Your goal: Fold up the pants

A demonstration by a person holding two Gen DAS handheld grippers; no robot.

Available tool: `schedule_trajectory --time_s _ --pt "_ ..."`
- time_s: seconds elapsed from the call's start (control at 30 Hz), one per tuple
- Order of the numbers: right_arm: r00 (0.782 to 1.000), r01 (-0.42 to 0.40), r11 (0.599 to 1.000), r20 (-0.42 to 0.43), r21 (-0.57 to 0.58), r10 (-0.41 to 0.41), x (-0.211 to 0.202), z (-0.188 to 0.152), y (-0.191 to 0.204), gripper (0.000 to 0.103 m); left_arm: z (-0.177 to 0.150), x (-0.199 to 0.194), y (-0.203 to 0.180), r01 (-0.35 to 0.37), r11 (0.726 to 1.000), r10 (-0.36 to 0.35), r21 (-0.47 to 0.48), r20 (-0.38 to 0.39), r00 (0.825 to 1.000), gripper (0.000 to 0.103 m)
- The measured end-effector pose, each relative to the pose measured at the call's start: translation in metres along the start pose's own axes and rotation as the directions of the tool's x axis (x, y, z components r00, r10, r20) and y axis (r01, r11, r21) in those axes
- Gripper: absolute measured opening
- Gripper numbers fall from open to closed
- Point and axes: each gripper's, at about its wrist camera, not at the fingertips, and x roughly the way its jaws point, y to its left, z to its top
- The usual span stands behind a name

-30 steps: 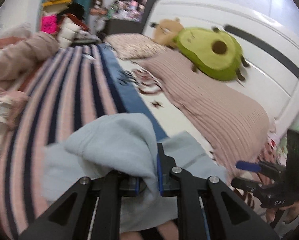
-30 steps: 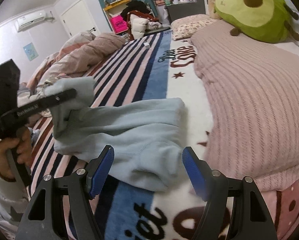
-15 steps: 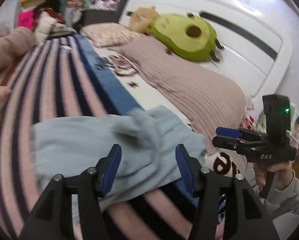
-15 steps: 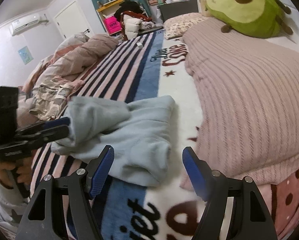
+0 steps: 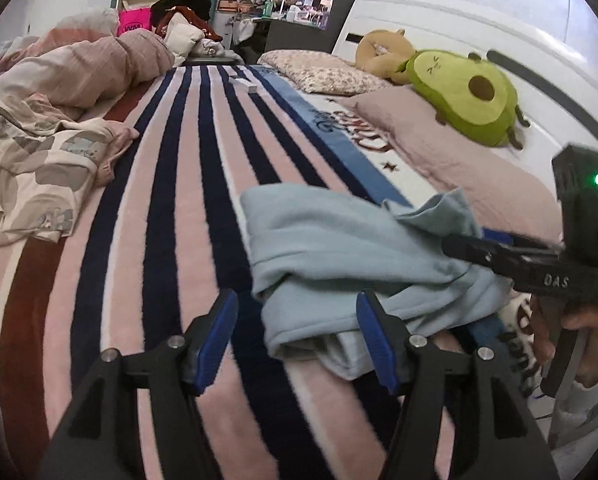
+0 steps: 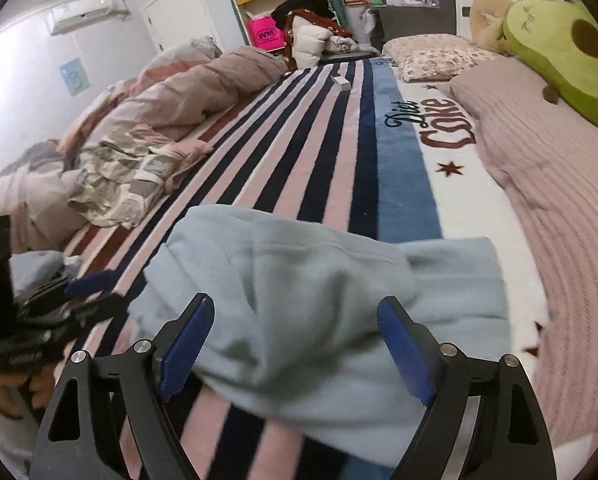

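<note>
The light blue pants (image 5: 339,248) lie in a loosely folded heap on the striped blanket (image 5: 179,200). My left gripper (image 5: 295,320) hovers at the heap's near edge. Its jaws are opening, and a fold of cloth lies between the blue pads without touching them. In the right wrist view the pants (image 6: 307,280) fill the middle. My right gripper (image 6: 295,316) straddles them with its jaws opening wide, and the pads do not press the cloth. The left view shows a hand (image 5: 579,320) holding the right gripper's handle at the far right.
A green avocado plush (image 5: 467,100) and a pink knit cover (image 5: 479,168) lie along the right side of the bed. Crumpled bedding (image 5: 39,160) is piled on the left. A small white box (image 5: 245,84) sits far up the stripes.
My left gripper let go of the pants, opened and drew back from them. The lifted cloth dropped onto the heap. My right gripper moved in over the pants and its jaws spread wider.
</note>
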Motion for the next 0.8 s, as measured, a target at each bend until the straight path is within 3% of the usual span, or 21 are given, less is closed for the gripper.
schedule_trajectory --time_s 0.07,0.13,0.27,0.53,0.67,0.8 --pt "0.997 0.076 0.997 0.012 -0.004 -0.076 0.004 0.001 0.001 0.079 0.001 0.010 0.000 -0.022 1.000 0.022 0.006 -0.008 1.000 0.058" --pt "0.991 0.133 0.991 0.031 0.017 -0.133 0.002 0.003 -0.004 0.067 0.002 0.018 0.003 -0.030 0.999 0.030 0.010 -0.014 0.999 0.057" --pt "0.983 0.177 0.982 0.033 0.072 -0.179 -0.011 -0.001 -0.029 0.016 0.007 0.029 0.003 -0.056 0.998 0.056 0.027 -0.014 0.998 0.055" --pt "0.989 0.147 0.976 -0.013 0.163 -0.147 -0.028 -0.032 -0.069 0.009 0.016 0.040 -0.017 -0.036 0.994 0.036 0.099 0.006 0.999 0.009" --pt "0.990 0.127 0.968 0.028 0.216 -0.136 -0.042 -0.035 -0.083 0.007 0.014 0.017 -0.026 -0.024 0.992 0.017 0.125 0.056 0.998 0.007" --pt "0.988 0.116 0.966 0.071 0.230 -0.136 -0.061 -0.032 -0.090 0.007 0.004 -0.004 -0.036 -0.003 0.987 -0.006 0.163 0.054 0.999 0.007"
